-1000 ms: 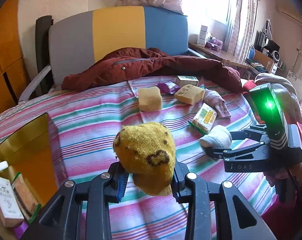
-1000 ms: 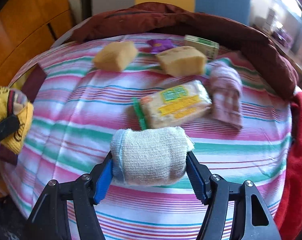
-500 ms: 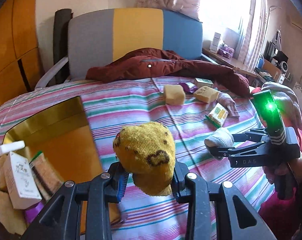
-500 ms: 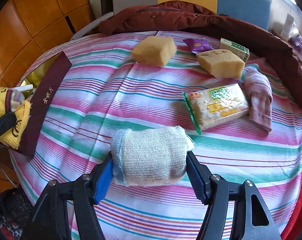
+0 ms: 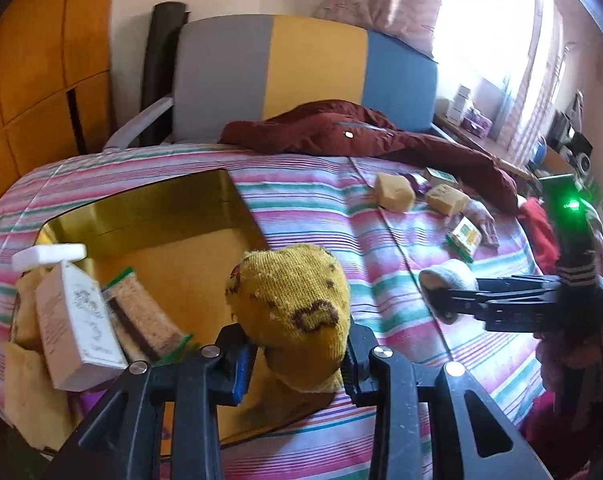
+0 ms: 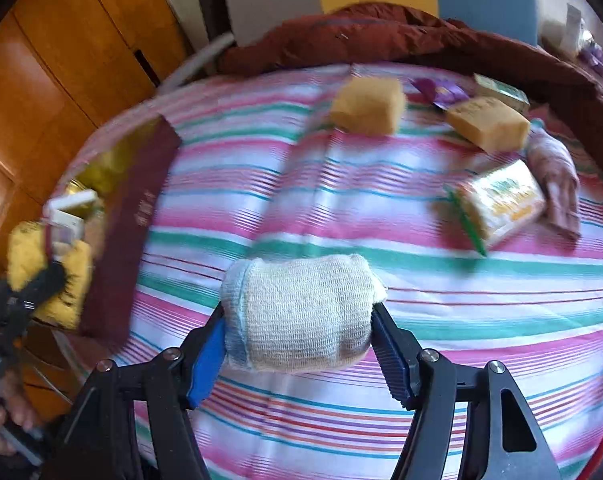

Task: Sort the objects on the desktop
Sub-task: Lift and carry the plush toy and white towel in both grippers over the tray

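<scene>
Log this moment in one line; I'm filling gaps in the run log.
left hand-held gripper: shut on yellow sock, by box | right hand-held gripper: shut on white sock, above bed

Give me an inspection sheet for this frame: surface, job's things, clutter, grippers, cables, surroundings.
Surface: striped bedspread, pink, white and green.
Job's things: gold-lined box at the bed's left side, holding a white carton and a packaged scouring pad; two yellow sponges, snack packet, pink sock, purple wrapper and small green box lie loose on the bedspread.
Clutter: maroon jacket along the far edge.
Grippers: left gripper shut on yellow sock; right gripper shut on white sock.
Cables: nothing seen.
Surroundings: grey, yellow and blue headboard, wooden wardrobe, curtained window.
</scene>
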A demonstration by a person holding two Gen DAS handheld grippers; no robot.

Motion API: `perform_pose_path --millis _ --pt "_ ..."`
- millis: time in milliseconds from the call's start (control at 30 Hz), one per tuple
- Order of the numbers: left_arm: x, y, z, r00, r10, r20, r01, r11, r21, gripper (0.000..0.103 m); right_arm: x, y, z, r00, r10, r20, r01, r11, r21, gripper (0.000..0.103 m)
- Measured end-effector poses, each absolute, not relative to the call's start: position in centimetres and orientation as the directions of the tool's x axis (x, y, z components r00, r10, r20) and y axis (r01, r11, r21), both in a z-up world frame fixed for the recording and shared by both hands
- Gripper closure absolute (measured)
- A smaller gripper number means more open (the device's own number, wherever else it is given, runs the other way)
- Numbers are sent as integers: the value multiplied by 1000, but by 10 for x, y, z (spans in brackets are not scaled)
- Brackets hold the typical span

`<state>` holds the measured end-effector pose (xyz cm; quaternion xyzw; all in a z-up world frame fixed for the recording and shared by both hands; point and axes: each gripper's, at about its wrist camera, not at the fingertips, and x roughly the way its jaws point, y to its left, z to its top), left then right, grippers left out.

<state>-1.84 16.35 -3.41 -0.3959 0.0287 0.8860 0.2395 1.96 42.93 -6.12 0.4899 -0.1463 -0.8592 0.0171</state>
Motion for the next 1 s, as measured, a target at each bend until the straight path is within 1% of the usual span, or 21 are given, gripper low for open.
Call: perform_pose_path --millis 233,400,567,667,733,833,1000 --pt "-43 119 -26 -616 358 -702 -350 -922 -163 68 -1 369 -25 -591 -254 -766 0 -949 315 35" --pt "-70 82 -13 -657 308 -688 -271 -948 -165 68 -18 327 -5 -612 -282 -739 75 -951 301 35" --pt "-95 55 -7 -674 260 -691 -215 -965 -153 68 -37 286 2 -603 -308 -736 143 -949 280 35" --pt "-107 46 -8 -680 227 -698 -193 -973 -129 68 -49 260 0 -591 -297 -750 174 -955 240 35" --pt "-116 41 -11 -676 210 -706 -184 -976 -114 68 -56 251 -2 -581 -302 -756 186 -953 238 35" --pt "-128 37 -15 -672 196 -714 -174 -979 -105 68 -65 238 -5 -569 -296 -767 198 -955 222 35" --pt "-144 37 -20 -651 208 -730 -175 -977 -122 67 -78 228 -10 -559 -291 -777 191 -956 221 35"
